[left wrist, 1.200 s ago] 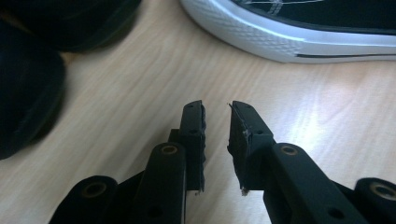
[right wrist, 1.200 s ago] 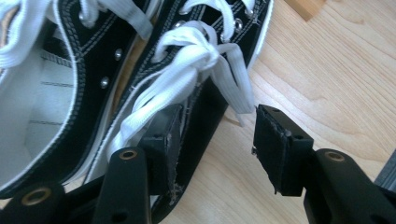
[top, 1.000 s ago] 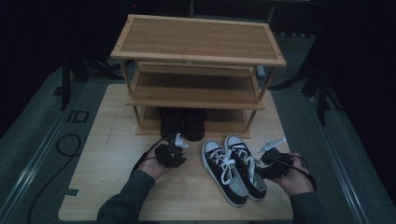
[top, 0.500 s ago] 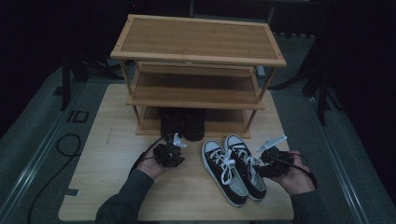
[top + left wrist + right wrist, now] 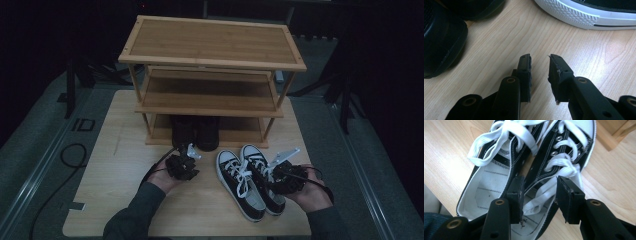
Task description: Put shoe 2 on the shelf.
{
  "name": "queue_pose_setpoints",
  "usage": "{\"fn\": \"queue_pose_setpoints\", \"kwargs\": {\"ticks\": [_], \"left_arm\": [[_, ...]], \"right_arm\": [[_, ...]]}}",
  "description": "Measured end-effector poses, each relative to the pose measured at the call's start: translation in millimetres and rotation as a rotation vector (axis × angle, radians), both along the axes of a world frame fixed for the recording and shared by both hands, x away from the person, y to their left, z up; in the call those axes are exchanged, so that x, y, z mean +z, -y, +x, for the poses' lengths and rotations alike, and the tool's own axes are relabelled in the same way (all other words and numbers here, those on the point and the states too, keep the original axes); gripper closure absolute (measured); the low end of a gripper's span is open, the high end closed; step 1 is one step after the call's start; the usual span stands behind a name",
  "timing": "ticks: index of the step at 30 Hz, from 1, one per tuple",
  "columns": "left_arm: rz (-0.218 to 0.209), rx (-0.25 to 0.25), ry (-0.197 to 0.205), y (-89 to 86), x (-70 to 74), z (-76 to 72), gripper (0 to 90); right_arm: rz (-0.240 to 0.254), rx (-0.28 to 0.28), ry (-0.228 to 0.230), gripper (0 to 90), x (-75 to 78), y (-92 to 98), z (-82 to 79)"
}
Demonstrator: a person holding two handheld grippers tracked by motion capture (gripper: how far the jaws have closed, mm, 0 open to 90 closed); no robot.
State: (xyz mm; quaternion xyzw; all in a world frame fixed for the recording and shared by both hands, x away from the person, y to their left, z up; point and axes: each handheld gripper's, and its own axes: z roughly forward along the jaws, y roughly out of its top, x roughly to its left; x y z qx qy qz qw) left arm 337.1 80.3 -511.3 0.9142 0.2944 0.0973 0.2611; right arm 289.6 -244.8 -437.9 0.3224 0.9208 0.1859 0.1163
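A pair of black sneakers with white laces point(image 5: 241, 184) lies on the table in front of the rack. My right gripper point(image 5: 268, 178) is at the right sneaker point(image 5: 564, 150). Its jaws point(image 5: 540, 181) stand on either side of that shoe's inner wall and a loose lace; they have just been closing, and the pads do not press on the shoe. The left sneaker point(image 5: 491, 182) lies against it. My left gripper point(image 5: 187, 154) hovers low over bare table with its jaws point(image 5: 540, 58) slightly apart and nothing between them. A sneaker's white toe point(image 5: 579, 12) is just ahead of it.
A three-shelf wooden rack point(image 5: 210, 45) stands at the back of the table point(image 5: 115, 165). A pair of black shoes point(image 5: 195, 132) sits at its bottom shelf, close to my left gripper point(image 5: 441, 42). Grey floor and a cable lie left of the table.
My right hand has edged slightly left toward the sneakers. The left hand has stayed put.
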Motion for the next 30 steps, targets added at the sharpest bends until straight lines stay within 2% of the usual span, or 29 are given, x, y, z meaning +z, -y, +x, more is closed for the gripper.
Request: {"fn": "queue_pose_setpoints", "kwargs": {"ticks": [15,22,30], "left_arm": [[-0.001,-0.003,-0.003,1.6,-1.4,-1.0,70.7],[0.001,-0.006,-0.004,1.5,-2.6,-0.9,70.6],[0.003,-0.011,-0.010,3.1,-3.3,-1.4,70.4]], "right_arm": [[-0.013,0.001,-0.076,50.9,-18.3,-11.6,1.4],[-0.021,-0.019,-0.102,45.9,-23.9,-20.5,3.8],[-0.038,-0.054,-0.119,45.9,-30.0,-28.9,9.3]]}}
